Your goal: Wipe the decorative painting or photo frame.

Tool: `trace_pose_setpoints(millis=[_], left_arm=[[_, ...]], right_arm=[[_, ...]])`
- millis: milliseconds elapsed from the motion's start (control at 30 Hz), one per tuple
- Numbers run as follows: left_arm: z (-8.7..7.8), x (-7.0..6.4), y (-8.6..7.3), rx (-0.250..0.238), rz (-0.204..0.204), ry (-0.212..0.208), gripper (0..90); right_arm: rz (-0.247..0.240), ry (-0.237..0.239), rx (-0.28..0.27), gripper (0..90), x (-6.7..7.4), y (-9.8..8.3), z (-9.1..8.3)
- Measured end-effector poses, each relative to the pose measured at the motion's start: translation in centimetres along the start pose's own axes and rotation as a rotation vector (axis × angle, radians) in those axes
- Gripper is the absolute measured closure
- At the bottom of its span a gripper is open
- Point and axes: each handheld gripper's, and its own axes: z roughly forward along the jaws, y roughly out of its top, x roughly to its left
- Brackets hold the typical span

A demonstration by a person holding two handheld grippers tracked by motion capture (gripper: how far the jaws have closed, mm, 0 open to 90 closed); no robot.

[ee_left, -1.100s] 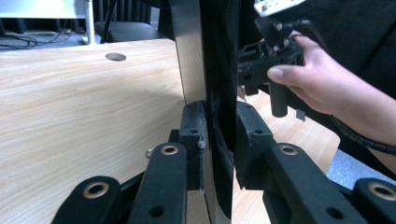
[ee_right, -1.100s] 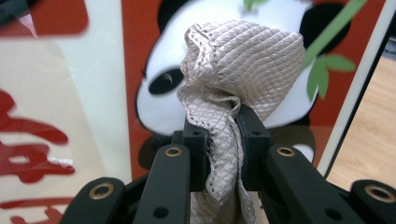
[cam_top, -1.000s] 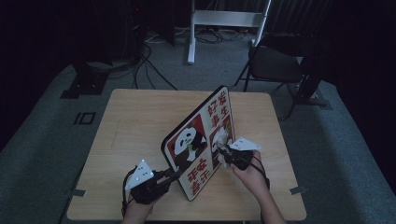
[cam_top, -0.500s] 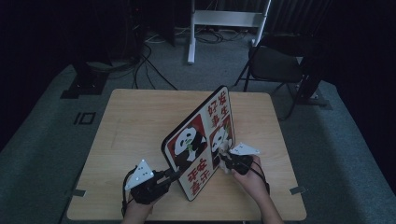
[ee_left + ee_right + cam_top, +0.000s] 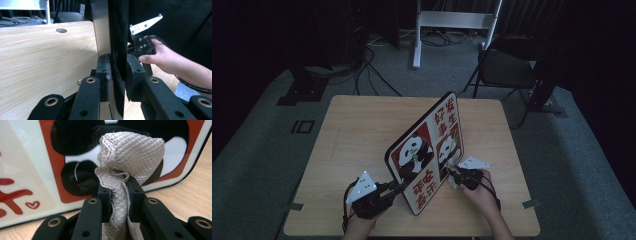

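1. A panda board (image 5: 427, 150), a flat panel printed with pandas on red squares and red characters, stands tilted on edge on the wooden bench (image 5: 357, 135), running from the near middle of the bench toward the far right.
2. The left gripper (image 5: 398, 188) sits at the near left of the bench and is clamped on the board's near edge. In the left gripper view its two black pads (image 5: 103, 72) press on either side of the panel's edge (image 5: 116, 62), which rises straight up between them.
3. The right gripper (image 5: 453, 176) is just to the right of the board, low over the bench, with its tip at the printed face near the lower panda.
4. It is clamped on a beige cloth (image 5: 127, 167) with a quilted diamond texture. In the right gripper view the cloth is bunched between the jaws, and its rounded top bulges above them against the board's printed face (image 5: 37, 170).
5. In the high view the cloth (image 5: 454, 181) shows as a small pale patch beside the right gripper.
6. The person's right hand (image 5: 479, 187) holds that gripper from the near side. The same hand (image 5: 160, 56) shows beyond the board in the left gripper view.
7. A dark folding chair (image 5: 507, 67) stands on the floor past the bench's far right corner.
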Motion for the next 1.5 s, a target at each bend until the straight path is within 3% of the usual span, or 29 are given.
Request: trace_pose_setpoints(millis=[367, 567, 800, 1133, 1267, 1500], left_arm=[[0.0, 0.0, 0.0, 0.001, 0.000, 0.001, 76.3], [0.0, 0.1, 0.0, 0.002, 0.000, 0.001, 76.4], [-0.1, 0.1, 0.1, 0.003, 0.001, 0.010, 76.6], [-0.1, 0.2, 0.1, 0.003, 0.000, 0.007, 76.7], [-0.2, 0.2, 0.1, 0.003, -0.001, 0.006, 76.7], [-0.2, 0.2, 0.1, 0.003, 0.000, 0.006, 76.7]], right_arm=[[0.026, 0.005, 0.030, 77.1, -0.2, -1.1, 0.5], [0.026, 0.000, 0.017, 77.2, -0.1, -0.4, 0.0], [0.029, 0.002, -0.105, 77.2, 0.1, 2.6, -2.3], [-0.035, 0.023, -0.263, 77.1, 1.3, 8.1, -5.6], [-0.023, 0.024, -0.338, 77.1, 1.4, 9.9, -6.9], [-0.058, 0.029, -0.409, 77.0, 2.1, 13.0, -8.6]])
